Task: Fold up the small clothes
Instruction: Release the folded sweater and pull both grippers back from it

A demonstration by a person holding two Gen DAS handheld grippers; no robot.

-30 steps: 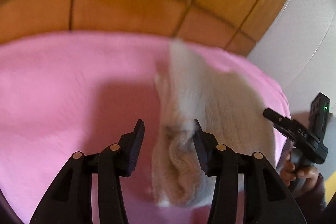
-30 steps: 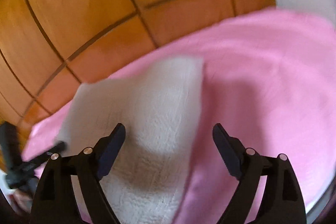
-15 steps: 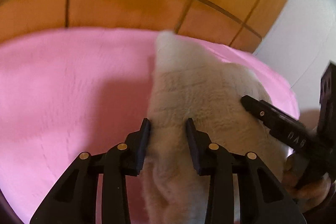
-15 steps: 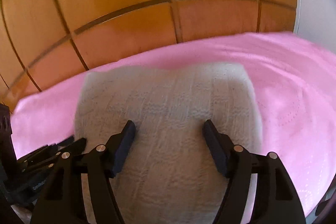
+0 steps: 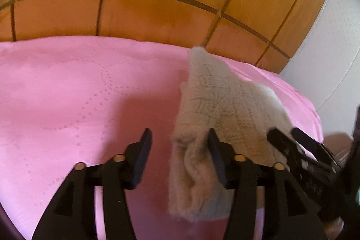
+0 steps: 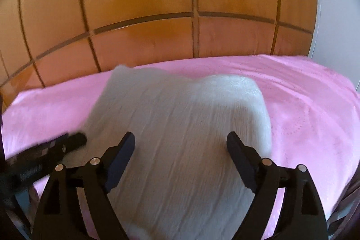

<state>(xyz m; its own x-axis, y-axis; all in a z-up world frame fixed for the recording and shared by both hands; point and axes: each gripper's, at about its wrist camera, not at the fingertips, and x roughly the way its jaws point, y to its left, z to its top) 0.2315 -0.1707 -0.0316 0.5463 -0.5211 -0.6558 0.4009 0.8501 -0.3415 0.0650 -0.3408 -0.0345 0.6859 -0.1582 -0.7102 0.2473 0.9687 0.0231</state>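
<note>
A cream knitted garment [image 5: 227, 105] lies folded on the pink bed cover [image 5: 67, 93]. My left gripper [image 5: 178, 145] is at its thick folded edge, jaws opening. The fluffy edge bulges between them against the right finger [image 5: 216, 156]; the left finger [image 5: 141, 156] stands clear of it. In the right wrist view the same garment [image 6: 180, 116] fills the middle. My right gripper [image 6: 181, 145] hovers over it with jaws opening wide, and the knit runs beneath and between them with no pinch visible. Each gripper shows in the other's view: the right gripper [image 5: 299, 150] and the left gripper [image 6: 49, 150].
A wooden panelled headboard [image 6: 180, 15] rises behind the bed. A white wall [image 5: 333, 48] stands to the right of it. The pink cover spreads bare to the left of the garment in the left wrist view.
The left jaws narrowed onto the garment's folded edge, then spread apart again. The right gripper swung over the middle of the garment, and its jaws narrowed slightly, then widened.
</note>
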